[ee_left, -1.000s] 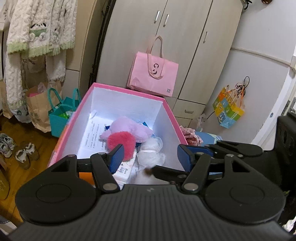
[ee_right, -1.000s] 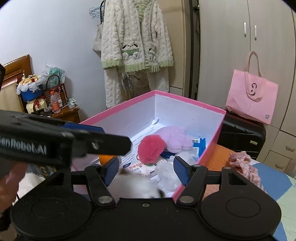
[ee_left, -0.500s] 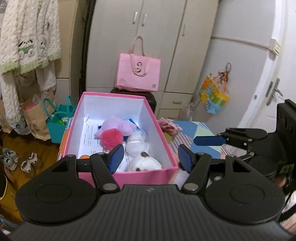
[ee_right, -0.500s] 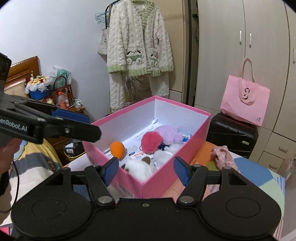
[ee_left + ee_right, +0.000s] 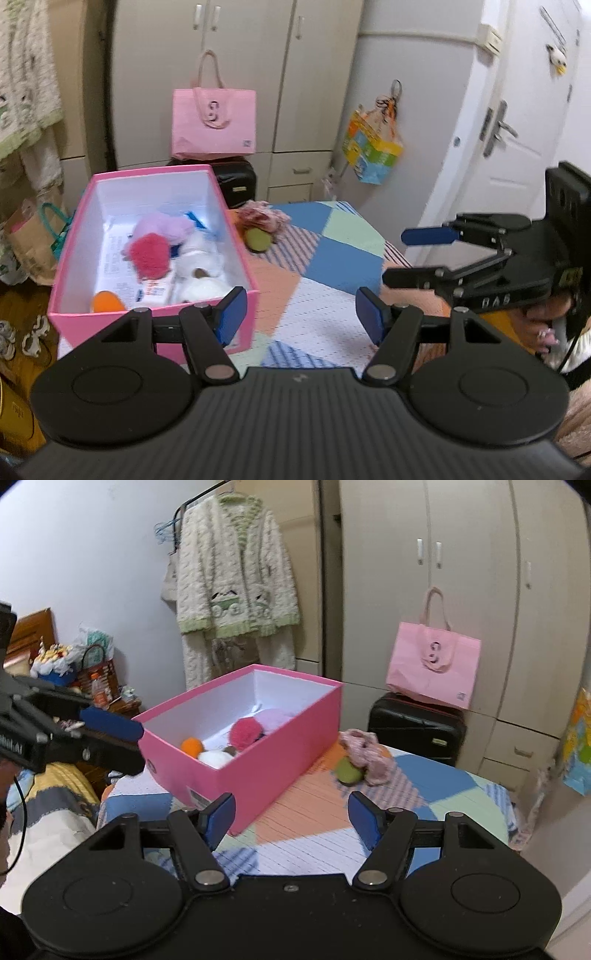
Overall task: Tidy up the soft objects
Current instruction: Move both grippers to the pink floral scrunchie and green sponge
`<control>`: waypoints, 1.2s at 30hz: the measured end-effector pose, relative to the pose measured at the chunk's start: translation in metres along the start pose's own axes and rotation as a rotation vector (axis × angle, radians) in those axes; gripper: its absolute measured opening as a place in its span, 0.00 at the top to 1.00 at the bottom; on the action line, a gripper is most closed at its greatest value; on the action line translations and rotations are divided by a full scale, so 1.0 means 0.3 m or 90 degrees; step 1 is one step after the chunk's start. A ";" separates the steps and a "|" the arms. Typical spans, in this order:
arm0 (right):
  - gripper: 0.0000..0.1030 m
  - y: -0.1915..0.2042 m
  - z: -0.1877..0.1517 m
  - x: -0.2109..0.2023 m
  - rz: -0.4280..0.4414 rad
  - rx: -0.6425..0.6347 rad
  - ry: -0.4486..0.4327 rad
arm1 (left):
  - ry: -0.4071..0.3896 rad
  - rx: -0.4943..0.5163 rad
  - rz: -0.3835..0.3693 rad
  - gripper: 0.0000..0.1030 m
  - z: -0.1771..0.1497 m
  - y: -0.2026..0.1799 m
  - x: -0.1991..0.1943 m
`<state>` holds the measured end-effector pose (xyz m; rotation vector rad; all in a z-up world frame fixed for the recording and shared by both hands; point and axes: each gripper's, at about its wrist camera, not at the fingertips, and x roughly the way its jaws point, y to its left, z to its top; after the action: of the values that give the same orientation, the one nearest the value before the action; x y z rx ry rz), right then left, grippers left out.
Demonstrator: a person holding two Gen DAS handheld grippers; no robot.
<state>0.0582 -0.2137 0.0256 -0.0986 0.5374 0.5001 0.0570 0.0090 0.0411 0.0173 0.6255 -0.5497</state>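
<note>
A pink box (image 5: 236, 236) (image 5: 266, 760) stands on the patchwork table cover (image 5: 332, 258). Inside lie a purple plush (image 5: 162, 225), a red pom-pom (image 5: 149, 254) (image 5: 245, 733), a white plush (image 5: 201, 284) (image 5: 216, 757) and an orange ball (image 5: 107, 301) (image 5: 192, 745). Beyond the box, a green ball (image 5: 258, 239) (image 5: 347, 770) rests against a crumpled pink cloth (image 5: 262, 218) (image 5: 364, 749). My left gripper (image 5: 297, 314) (image 5: 110, 738) hovers open and empty at the box's near corner. My right gripper (image 5: 291, 818) (image 5: 424, 254) is over the table, its jaws opening with nothing between them.
A black suitcase (image 5: 417, 727) with a pink tote bag (image 5: 432, 668) on it stands behind the table, in front of the wardrobe. A white door (image 5: 517, 129) is on the right. A knitted cardigan (image 5: 232, 572) hangs left of the wardrobe, and a bed (image 5: 55, 794) lies at the left.
Both grippers have drawn back and up from over the box. The white plush that was blurred at the right gripper's fingers now lies in the box.
</note>
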 end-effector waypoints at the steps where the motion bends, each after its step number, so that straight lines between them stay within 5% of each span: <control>1: 0.29 -0.022 -0.006 -0.010 0.000 0.008 -0.002 | 0.000 0.005 0.000 0.38 -0.001 -0.018 0.016; 19: 0.29 -0.349 -0.031 0.089 0.043 0.098 -0.003 | -0.061 0.035 0.079 0.38 0.008 -0.179 0.391; 27: 0.29 -0.442 0.013 0.257 0.065 0.117 -0.005 | -0.068 0.018 0.163 0.38 0.019 -0.156 0.588; 36: 0.29 -0.535 0.056 0.483 0.122 0.155 0.057 | -0.036 0.050 0.267 0.38 0.017 -0.139 0.779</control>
<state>0.2509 -0.2882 -0.0404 0.1651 0.6960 0.6155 0.1966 -0.1405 -0.0795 0.2023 0.5255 -0.1673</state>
